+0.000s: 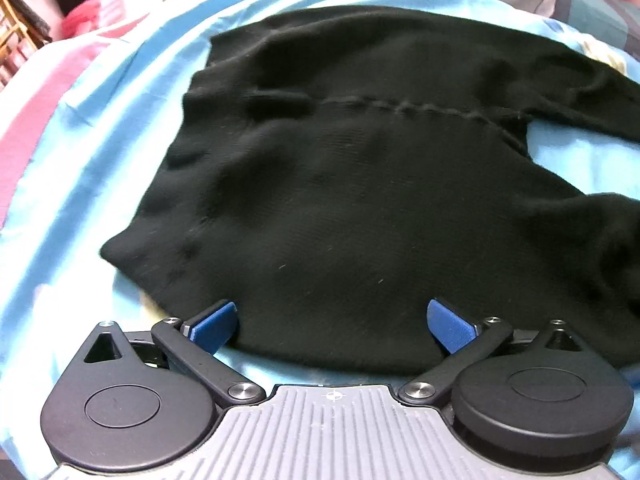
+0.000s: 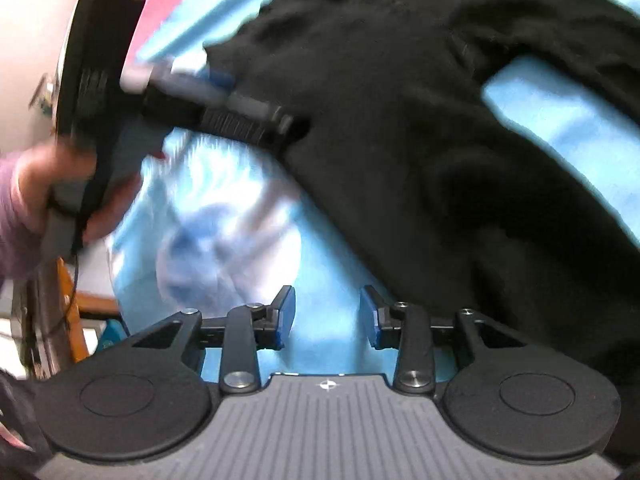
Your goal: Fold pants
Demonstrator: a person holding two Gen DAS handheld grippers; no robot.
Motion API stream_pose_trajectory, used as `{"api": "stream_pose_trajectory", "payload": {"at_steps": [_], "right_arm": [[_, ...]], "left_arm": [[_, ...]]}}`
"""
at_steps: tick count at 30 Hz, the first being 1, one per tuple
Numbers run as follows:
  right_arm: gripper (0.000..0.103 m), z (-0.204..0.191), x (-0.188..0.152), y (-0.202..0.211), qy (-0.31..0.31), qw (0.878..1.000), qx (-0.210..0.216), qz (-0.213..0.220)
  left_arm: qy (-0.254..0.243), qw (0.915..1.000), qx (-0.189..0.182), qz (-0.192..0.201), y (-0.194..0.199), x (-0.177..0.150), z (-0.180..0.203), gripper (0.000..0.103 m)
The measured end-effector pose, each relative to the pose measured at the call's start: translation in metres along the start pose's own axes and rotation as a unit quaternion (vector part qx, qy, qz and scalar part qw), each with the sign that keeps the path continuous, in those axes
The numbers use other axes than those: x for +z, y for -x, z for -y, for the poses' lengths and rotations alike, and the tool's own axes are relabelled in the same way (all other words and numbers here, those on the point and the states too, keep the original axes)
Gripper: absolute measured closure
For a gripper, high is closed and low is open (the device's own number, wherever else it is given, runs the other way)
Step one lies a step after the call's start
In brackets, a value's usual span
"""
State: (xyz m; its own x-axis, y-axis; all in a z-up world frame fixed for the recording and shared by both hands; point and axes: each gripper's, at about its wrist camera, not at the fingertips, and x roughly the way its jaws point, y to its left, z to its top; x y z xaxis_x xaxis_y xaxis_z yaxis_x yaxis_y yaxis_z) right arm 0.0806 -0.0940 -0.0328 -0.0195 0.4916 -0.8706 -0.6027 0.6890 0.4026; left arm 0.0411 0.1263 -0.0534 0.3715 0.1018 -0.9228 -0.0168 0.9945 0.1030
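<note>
Black pants lie flat on the bed sheet, legs trailing rightward; left gripper fingers spread astride the near hem, right gripper fingers spread, empty, pants just right

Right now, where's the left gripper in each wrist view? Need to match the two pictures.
Left wrist view: left gripper at bottom centre, jaws wide open over the near edge of the black pants.
Right wrist view: left gripper at upper left, blurred, reaching to the pants' edge.
Shared landmark: the black pants on the light blue sheet.
</note>
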Motion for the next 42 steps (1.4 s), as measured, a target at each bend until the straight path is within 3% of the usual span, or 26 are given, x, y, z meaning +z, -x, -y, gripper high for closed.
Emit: {"api": "stream_pose_trajectory", "payload": {"at_steps": [3, 5, 7, 8, 10, 12, 15, 18, 21, 22, 23, 25, 27, 30, 34, 36, 38, 40, 42], "right_arm": [[0.059, 0.002, 0.019, 0.010, 0.005, 0.995, -0.050, 0.082], [0.056, 0.012, 0.028, 0.001, -0.021, 0.992, -0.062, 0.105], [0.055, 0.023, 0.029, -0.020, -0.060, 0.995, -0.042, 0.064], [0.055, 0.015, 0.025, -0.021, -0.033, 0.996, -0.045, 0.068], [0.047, -0.003, 0.018, -0.020, 0.024, 1.000, -0.001, 0.012], [0.050, -0.010, 0.019, -0.011, 0.066, 0.998, 0.015, -0.016], [0.052, -0.005, 0.044, 0.012, 0.086, 0.995, -0.010, 0.040], [0.053, 0.003, 0.074, 0.015, 0.066, 0.992, -0.019, 0.109], [0.075, 0.003, 0.099, -0.017, 0.071, 0.990, -0.019, 0.122], [0.085, 0.002, 0.105, -0.033, 0.072, 0.990, -0.018, 0.118], [0.088, -0.001, 0.113, -0.049, 0.073, 0.991, -0.013, 0.112], [0.088, -0.017, 0.124, -0.071, 0.111, 0.983, 0.007, 0.147], [0.088, -0.035, 0.139, -0.087, 0.138, 0.976, 0.002, 0.171], [0.088, -0.043, 0.151, -0.080, 0.169, 0.975, -0.010, 0.143], [0.080, -0.040, 0.156, -0.052, 0.192, 0.965, 0.004, 0.180], [0.080, -0.045, 0.167, -0.068, 0.208, 0.965, 0.004, 0.158], [0.077, -0.057, 0.181, -0.103, 0.230, 0.966, -0.024, 0.118], [0.074, -0.072, 0.187, -0.114, 0.252, 0.952, -0.024, 0.171], [0.074, -0.081, 0.200, -0.125, 0.252, 0.951, -0.030, 0.177]], "left_arm": [[0.028, 0.9994, 0.007, 0.017, 0.004, 0.004, -0.010, 0.000], [0.047, 0.9983, 0.023, 0.025, 0.001, 0.010, -0.017, 0.000], [0.058, 0.9973, 0.041, 0.016, -0.008, 0.012, -0.024, 0.000], [0.063, 0.9974, 0.032, 0.018, -0.007, 0.010, -0.028, 0.000], [0.056, 0.9974, 0.045, 0.012, -0.003, 0.004, -0.034, 0.000], [0.068, 0.9970, 0.037, 0.005, -0.001, -0.006, -0.047, 0.000], [0.110, 0.9937, 0.020, 0.001, 0.005, -0.013, -0.072, 0.000], [0.134, 0.9908, 0.011, 0.014, 0.012, -0.011, -0.082, 0.000], [0.109, 0.9927, 0.049, 0.013, 0.009, -0.008, -0.077, 0.000], [0.109, 0.9927, 0.052, 0.006, 0.006, -0.011, -0.078, 0.000], [0.123, 0.9915, 0.041, 0.006, 0.004, -0.014, -0.085, 0.000], [0.145, 0.9891, 0.026, 0.012, 0.004, -0.021, -0.097, 0.000], [0.141, 0.9894, 0.028, 0.020, 0.007, -0.027, -0.098, 0.000], [0.136, 0.9899, 0.031, 0.027, 0.008, -0.031, -0.098, 0.000], [0.136, 0.9894, 0.030, 0.042, 0.013, -0.038, -0.095, 0.000], [0.136, 0.9890, 0.031, 0.049, 0.011, -0.039, -0.095, 0.000], [0.137, 0.9886, 0.033, 0.052, 0.011, -0.039, -0.094, 0.000], [0.138, 0.9884, 0.034, 0.051, 0.010, -0.038, -0.093, 0.000], [0.139, 0.9884, 0.034, 0.051, 0.010, -0.037, -0.093, 0.000]]}}
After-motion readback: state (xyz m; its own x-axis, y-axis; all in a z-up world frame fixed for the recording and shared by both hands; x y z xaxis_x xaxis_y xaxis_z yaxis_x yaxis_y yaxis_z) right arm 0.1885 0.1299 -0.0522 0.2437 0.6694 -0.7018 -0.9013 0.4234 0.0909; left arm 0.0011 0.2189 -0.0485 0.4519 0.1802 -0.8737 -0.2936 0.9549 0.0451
